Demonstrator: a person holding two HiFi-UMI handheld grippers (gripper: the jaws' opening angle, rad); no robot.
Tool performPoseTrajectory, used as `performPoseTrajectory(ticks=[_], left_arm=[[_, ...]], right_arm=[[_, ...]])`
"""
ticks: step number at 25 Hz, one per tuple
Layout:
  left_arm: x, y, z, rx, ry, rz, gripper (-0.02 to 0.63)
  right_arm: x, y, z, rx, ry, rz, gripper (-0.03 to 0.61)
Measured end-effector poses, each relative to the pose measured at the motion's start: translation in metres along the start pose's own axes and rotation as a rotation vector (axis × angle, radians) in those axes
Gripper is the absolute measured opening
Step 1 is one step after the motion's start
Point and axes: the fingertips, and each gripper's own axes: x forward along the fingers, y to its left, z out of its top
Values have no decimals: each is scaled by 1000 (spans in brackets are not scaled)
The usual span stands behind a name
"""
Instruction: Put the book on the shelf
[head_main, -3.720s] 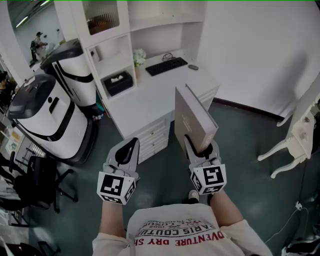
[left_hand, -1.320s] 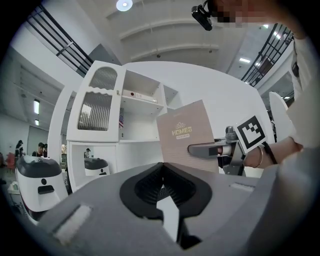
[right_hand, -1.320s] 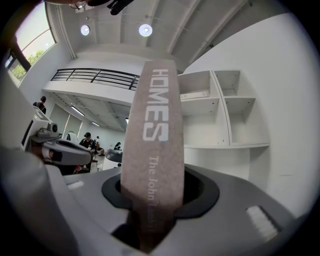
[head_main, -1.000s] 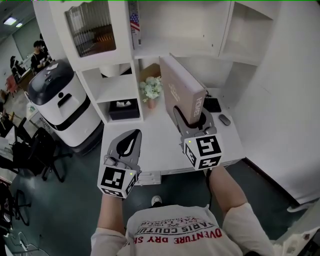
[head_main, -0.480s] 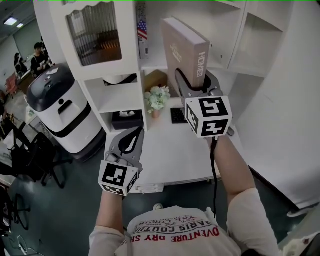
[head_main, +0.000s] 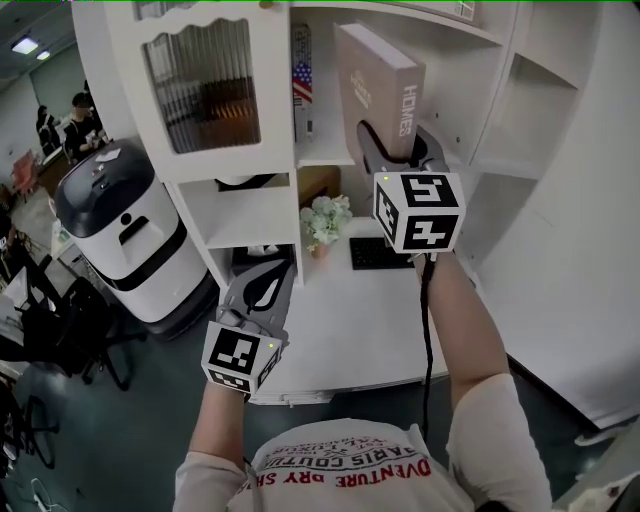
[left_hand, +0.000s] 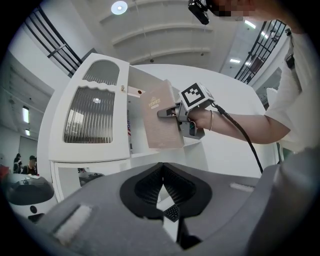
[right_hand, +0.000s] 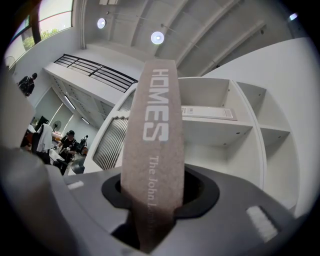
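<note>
- Right gripper: fingers clamped on the lower end of the book, with the spine facing the person.
- The book is upright at the mouth of the shelf's open compartment, just right of a thin flag-marked volume standing in that shelf. Cannot tell whether the book touches the shelf board.
- Left gripper: fingers together with nothing between them, held well below the shelf over the front of the tabletop.
- Flowers and a keyboard sit on the tabletop beneath the shelf.

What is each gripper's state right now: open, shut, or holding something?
Left gripper: jaws shut, empty.
Right gripper: jaws shut on the book.
</note>
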Motion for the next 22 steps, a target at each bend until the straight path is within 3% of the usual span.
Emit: performPoseTrajectory(ticks=[7, 11, 22], left_arm=[[14, 11, -14, -13, 18, -15, 5], [26, 19, -14, 27, 11, 9, 5], [71, 46, -17, 6, 13, 54, 5]], right_arm=[[46, -11, -18, -2, 37, -20, 176], [70, -13, -21, -26, 43, -15, 176], [125, -17, -33, -74, 51, 29, 178]])
